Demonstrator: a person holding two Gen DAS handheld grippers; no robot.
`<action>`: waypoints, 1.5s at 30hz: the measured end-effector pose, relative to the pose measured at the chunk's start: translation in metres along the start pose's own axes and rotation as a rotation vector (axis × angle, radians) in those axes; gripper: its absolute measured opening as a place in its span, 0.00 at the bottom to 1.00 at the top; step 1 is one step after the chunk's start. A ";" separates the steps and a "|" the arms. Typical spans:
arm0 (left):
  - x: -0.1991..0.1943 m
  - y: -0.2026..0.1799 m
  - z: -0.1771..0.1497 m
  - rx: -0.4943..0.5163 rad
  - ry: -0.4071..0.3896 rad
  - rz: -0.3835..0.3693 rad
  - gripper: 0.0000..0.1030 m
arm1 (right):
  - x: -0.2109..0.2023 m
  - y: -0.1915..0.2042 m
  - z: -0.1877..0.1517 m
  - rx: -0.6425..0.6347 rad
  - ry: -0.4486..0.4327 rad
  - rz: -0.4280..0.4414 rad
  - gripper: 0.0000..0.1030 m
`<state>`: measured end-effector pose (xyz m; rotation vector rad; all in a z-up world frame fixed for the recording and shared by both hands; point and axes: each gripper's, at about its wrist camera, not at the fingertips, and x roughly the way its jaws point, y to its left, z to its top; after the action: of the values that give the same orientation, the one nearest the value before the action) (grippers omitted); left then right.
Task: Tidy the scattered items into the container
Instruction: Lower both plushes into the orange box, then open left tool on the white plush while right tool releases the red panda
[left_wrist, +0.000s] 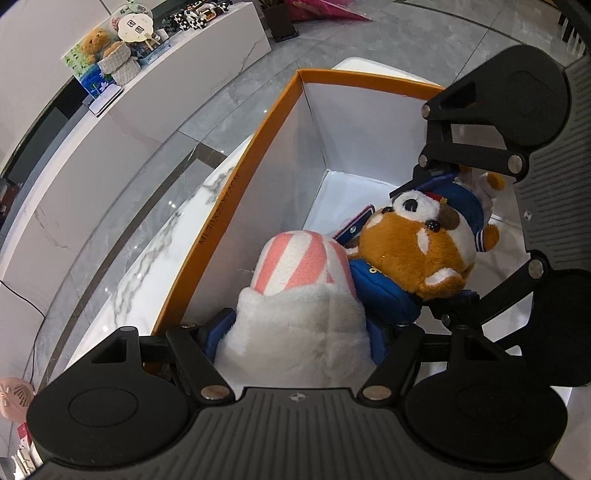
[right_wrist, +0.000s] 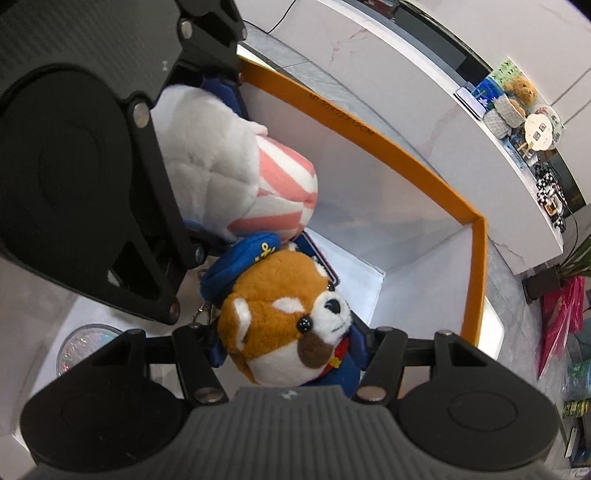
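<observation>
The left gripper (left_wrist: 299, 332) is clamped on a white plush toy (left_wrist: 299, 332) with a pink-and-white striped end, its blue pads pressing the fluffy body from both sides; the toy hangs inside the container (left_wrist: 236, 192), an open box with an orange rim and white inner walls, close to the long wall that bears small printed lettering. The right gripper (right_wrist: 288, 347) grips a brown-and-white plush animal (right_wrist: 280, 314) in a blue sailor cap with a yellow anchor and a blue outfit with a red collar; its pads squeeze the toy's body just below the head, and a small metal clasp dangles by the cap. This toy too is inside the box, its head touching the striped end of the white one, with a flat blue-edged card (right_wrist: 317, 258) lying beneath them on the white floor of the box. In each wrist view the other gripper's black body looms at the edge. The box stands on a white marbled worktop (left_wrist: 162, 254), where a round glittery disc (right_wrist: 85, 347) lies outside it. Beyond is a grey tiled floor and a long white ledge (left_wrist: 207, 55) carrying a teddy bear (left_wrist: 94, 42), knitted baskets and a round fan, with a pink bag (right_wrist: 561, 314) on the floor.
</observation>
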<state>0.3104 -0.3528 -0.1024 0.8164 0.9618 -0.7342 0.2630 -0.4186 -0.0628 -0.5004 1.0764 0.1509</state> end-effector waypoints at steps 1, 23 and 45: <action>0.001 0.000 0.000 -0.003 0.001 0.001 0.80 | 0.001 0.000 0.000 -0.006 0.002 0.001 0.61; -0.014 0.003 -0.003 -0.015 -0.028 0.002 0.81 | -0.010 0.004 -0.002 -0.042 -0.026 -0.059 0.80; -0.082 0.014 -0.011 -0.052 -0.115 0.072 0.82 | -0.081 -0.004 -0.004 -0.004 -0.065 -0.176 0.85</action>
<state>0.2860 -0.3224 -0.0284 0.7510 0.8410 -0.6843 0.2228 -0.4143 0.0075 -0.5878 0.9639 0.0147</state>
